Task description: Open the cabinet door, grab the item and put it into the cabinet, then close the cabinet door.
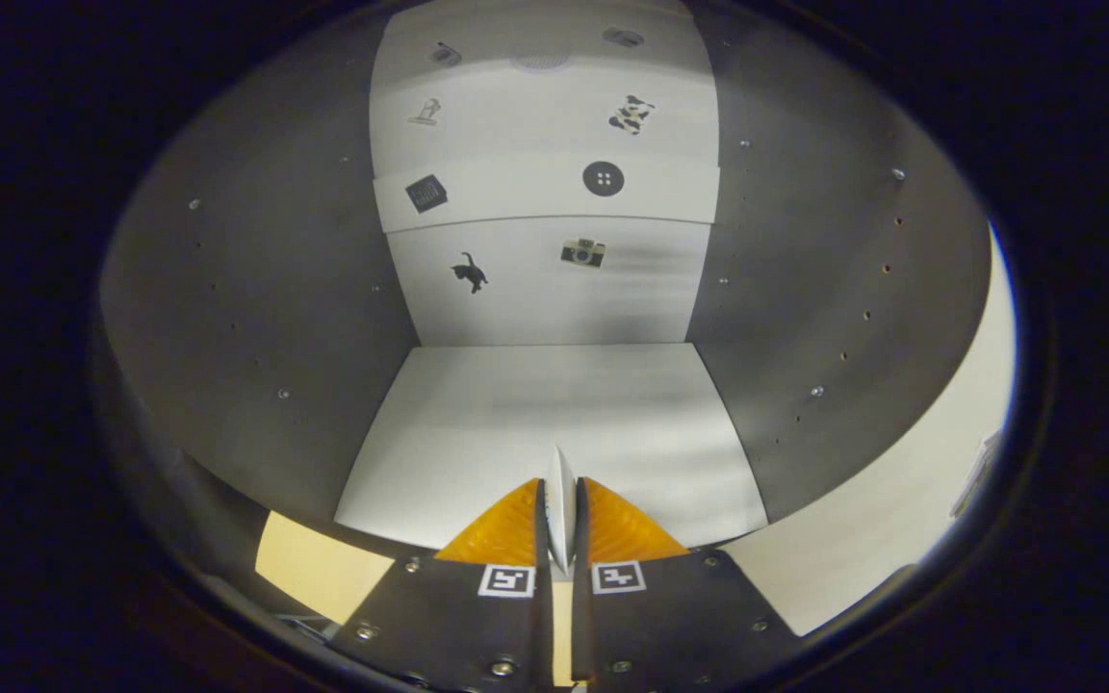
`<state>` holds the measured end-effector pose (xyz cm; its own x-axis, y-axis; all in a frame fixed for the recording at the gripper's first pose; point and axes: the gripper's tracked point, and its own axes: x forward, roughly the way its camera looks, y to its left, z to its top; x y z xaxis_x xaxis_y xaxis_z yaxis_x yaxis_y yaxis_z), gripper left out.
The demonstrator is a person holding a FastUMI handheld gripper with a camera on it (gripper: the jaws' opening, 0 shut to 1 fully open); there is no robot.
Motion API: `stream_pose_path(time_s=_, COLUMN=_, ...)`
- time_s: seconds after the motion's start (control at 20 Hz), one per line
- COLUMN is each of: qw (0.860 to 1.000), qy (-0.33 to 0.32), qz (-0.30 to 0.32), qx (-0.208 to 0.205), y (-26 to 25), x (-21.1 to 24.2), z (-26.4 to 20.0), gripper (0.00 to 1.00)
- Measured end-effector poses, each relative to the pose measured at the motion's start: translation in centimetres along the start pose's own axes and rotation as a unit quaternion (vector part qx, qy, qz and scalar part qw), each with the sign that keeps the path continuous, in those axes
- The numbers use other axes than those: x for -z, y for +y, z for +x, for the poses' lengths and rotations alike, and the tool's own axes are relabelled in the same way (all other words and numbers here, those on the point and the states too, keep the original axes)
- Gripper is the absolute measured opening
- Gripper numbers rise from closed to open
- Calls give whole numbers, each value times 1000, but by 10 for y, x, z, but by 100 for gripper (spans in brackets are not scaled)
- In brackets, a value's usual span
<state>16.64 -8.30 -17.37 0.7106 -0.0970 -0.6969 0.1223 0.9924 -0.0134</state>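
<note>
Held the thin white flat item pinched edge-on between both fingers of the gripper at lower centre, over the pale floor of the open dark-walled cabinet, risking toppling if released upright.

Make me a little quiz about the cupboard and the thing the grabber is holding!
1. True or false: the gripper is open and holds nothing.
2. Which sticker on the cabinet's back wall is nearest the cabinet floor? A) cat B) button C) camera
3. Fill in: the thin white item is pinched ____ the two fingers.

Key
1. False: both fingers press on the white item, which stands on edge.
2. A: the cat sticker sits a bit lower than the camera sticker; the button sticker is higher, above the ledge.
3. between
</note>
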Motion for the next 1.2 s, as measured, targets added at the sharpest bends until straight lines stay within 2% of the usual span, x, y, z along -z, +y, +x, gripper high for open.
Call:
stream_pose_path(time_s=0.3, qw=1000, qy=12, qz=7, qx=12, y=-2, x=-1, z=0, gripper=7)
stream_pose_path(time_s=0.5, qw=1000, qy=2, qz=15, qx=9, y=-4, x=-8, z=-4, gripper=18)
stream_pose_path(time_s=0.8, qw=999, qy=-29, qz=13, qx=11, y=-3, x=-15, z=-13, gripper=77)
stream_pose_path(time_s=1.0, qw=997, qy=-79, qz=-6, qx=10, y=2, x=-22, z=-41, gripper=94)
stream_pose_path(time_s=1.2, qw=984, qy=-176, qz=-7, qx=-23, y=22, x=-36, z=-105, gripper=95)
